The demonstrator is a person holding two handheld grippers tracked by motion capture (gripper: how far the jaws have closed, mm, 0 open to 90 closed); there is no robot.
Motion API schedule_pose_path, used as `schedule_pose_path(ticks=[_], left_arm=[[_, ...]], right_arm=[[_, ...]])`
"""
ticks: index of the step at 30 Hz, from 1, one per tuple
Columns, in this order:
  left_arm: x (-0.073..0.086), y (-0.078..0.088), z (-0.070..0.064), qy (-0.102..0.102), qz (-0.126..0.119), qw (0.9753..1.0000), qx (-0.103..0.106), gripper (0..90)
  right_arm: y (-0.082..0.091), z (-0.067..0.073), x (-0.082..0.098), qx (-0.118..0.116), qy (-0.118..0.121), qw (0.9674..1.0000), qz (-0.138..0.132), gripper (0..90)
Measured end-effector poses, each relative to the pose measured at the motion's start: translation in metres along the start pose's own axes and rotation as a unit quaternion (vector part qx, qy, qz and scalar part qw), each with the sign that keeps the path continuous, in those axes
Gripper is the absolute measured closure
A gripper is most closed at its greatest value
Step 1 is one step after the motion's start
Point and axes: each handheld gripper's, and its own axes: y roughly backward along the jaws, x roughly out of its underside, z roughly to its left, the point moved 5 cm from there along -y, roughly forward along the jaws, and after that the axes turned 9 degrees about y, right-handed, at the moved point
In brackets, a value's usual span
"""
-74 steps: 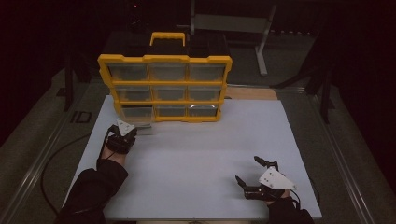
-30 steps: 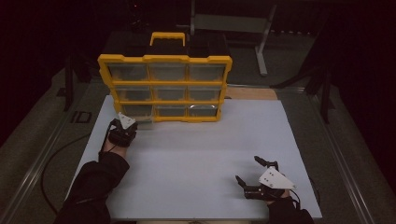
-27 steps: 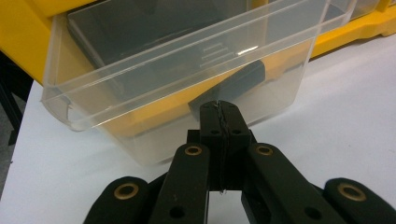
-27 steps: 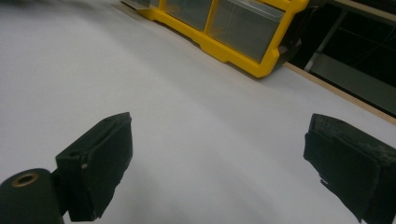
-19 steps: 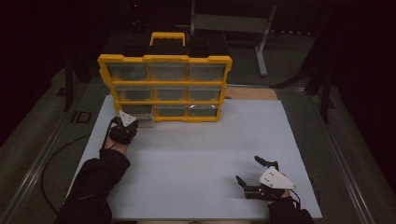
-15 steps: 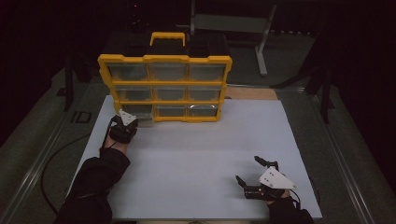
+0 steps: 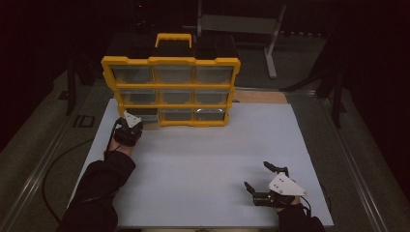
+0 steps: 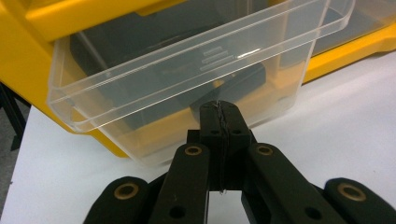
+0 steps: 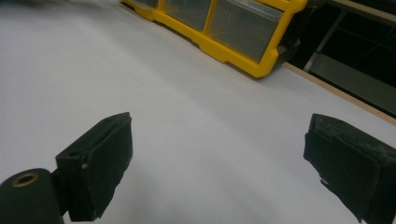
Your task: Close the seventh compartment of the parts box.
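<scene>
At the yellow organiser's (image 7: 170, 91) bottom-left corner, we see our left gripper (image 8: 220, 122) pressed together against the clear drawer (image 8: 187, 79), which sticks out partway. Our right gripper (image 7: 265, 179) rests spread on the white worktop (image 7: 203, 164).

No readable text, labels, brands or numbers anywhere. Embossed ridge lines on clear plastic drawer (image 8: 187, 88) of yellow plastic organiser (image 7: 170, 91): too faint to read.
</scene>
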Motion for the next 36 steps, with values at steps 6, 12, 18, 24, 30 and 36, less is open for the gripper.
schedule_pose_path(ticks=[6, 12, 18, 24, 30, 36], left_arm=[[-0.003, -0.003, 0.001, 0.008, -0.003, 1.0000, 0.004, 89.6], [-0.004, -0.007, 0.002, 0.007, -0.004, 1.0000, 0.002, 89.5], [-0.005, -0.011, 0.003, 0.000, -0.006, 1.0000, 0.000, 89.6], [-0.006, -0.015, 0.005, 0.001, -0.006, 1.0000, -0.003, 89.6], [-0.007, -0.019, 0.006, 0.004, -0.009, 0.9999, -0.002, 89.5], [-0.009, -0.023, 0.007, 0.006, -0.009, 0.9999, -0.003, 89.6]], right_arm=[[0.000, 0.000, 0.000, 0.000, -0.001, 1.0000, 0.000, 8.0], [0.000, 0.000, 0.001, -0.001, -0.001, 1.0000, 0.001, 8.0], [0.000, -0.001, 0.000, 0.001, -0.001, 1.0000, 0.000, 8.0], [0.000, -0.001, 0.000, 0.001, -0.001, 1.0000, 0.000, 8.0], [0.000, -0.001, 0.000, 0.002, 0.000, 1.0000, -0.002, 8.0], [0.000, -0.001, 0.000, 0.002, -0.001, 1.0000, -0.001, 8.0]])
